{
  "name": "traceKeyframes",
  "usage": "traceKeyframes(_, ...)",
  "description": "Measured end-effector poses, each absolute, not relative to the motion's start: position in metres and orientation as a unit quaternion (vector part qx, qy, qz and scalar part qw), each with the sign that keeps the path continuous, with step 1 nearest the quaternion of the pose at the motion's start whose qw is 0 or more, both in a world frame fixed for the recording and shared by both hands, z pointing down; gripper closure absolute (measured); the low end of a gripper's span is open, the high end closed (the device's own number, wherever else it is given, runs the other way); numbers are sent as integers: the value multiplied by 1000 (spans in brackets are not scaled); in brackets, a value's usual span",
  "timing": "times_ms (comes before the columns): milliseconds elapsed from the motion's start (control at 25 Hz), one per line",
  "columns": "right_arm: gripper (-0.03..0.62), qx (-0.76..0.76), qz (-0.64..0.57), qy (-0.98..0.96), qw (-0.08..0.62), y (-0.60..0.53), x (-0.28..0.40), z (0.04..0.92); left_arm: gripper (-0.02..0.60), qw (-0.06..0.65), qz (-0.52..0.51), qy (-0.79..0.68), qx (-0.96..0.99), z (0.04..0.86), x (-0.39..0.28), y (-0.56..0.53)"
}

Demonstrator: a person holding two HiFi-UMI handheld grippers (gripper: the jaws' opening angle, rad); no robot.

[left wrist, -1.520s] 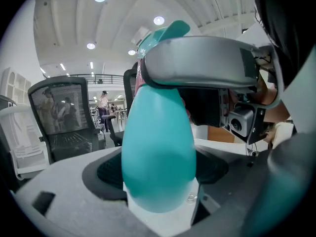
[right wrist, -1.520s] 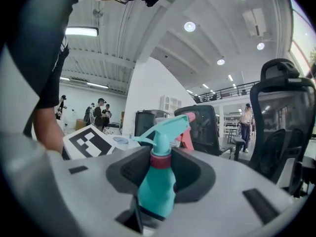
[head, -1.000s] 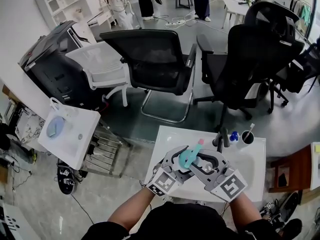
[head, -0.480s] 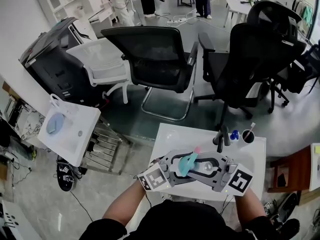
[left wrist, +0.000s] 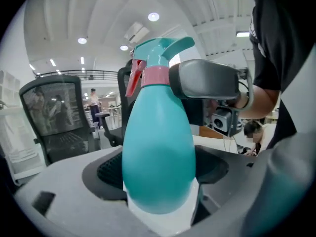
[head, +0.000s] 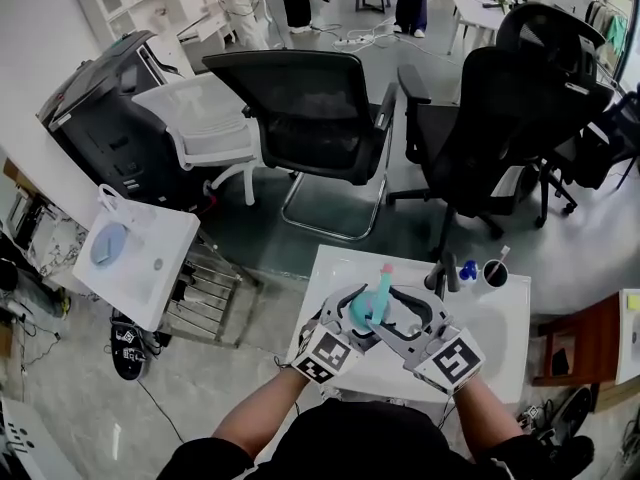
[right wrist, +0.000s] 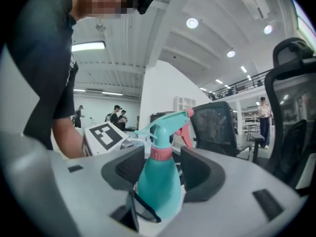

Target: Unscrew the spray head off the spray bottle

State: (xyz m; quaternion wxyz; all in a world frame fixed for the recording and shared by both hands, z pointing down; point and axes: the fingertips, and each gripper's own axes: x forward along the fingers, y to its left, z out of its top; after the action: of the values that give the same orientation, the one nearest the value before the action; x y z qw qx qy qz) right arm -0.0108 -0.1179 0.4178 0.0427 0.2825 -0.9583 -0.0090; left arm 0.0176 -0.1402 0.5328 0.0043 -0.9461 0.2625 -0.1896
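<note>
Left gripper (head: 355, 316): clamped on the spray bottle (left wrist: 158, 152), teal body, at six o'clock in the head view.
Spray head (right wrist: 163, 125): on the bottle, nozzle toward twelve o'clock.
Right gripper (right wrist: 160, 162): jaws just opened, apart beside the pink collar (right wrist: 160, 153).

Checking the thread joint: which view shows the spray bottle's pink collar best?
The right gripper view: the pink collar sits centred, unobstructed, under the spray head. The left gripper view shows it past the bulging bottle body; the head view, too small to tell.
</note>
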Motion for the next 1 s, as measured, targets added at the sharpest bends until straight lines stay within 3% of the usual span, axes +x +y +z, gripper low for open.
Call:
traceKeyframes(280,402,348,15,-937,21,-128,0,423,173,-3,-199,340,-919,533,14,-152)
traceKeyframes(520,442,352,3,-936,18,-126,-3,418,173,-17,-189,325,-927,535,24,-143)
traceKeyframes(1000,457,262,4,-965,11,-104,-8,392,173,17,-199,245,-949,515,25,-123)
